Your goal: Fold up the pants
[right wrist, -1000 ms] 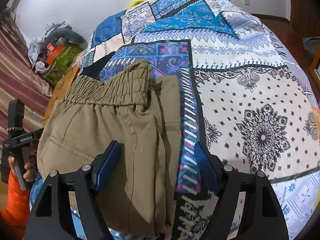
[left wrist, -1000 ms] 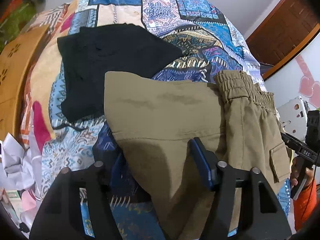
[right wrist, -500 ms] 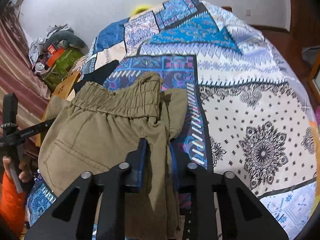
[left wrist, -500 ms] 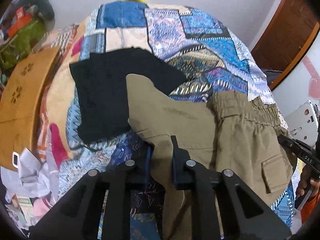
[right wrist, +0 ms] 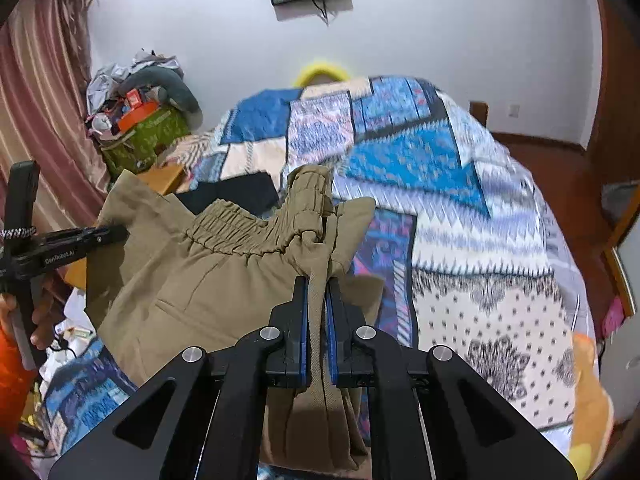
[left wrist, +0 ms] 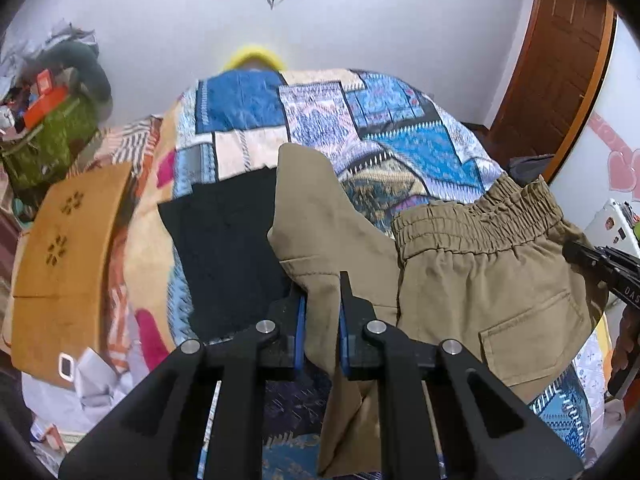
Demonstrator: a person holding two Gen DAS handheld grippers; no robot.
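One pair of khaki pants (left wrist: 480, 280) hangs lifted above the patterned bed (left wrist: 400, 136), beside one black garment (left wrist: 228, 240). The two tongs, left tongs (left wrist: 322, 320) and right tongs (right wrist: 316, 312), angled downward, have just closed and each clench pants fabric. A second ago both gaped over pants lying flat.

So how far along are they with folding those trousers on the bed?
Early on. Done: both grips are made; the left gripper and the right gripper have just closed their jaws on the khaki pants. In hand: the fabric hangs bunched above the patchwork bedspread. Left: all the folding; no neat fold shows yet.
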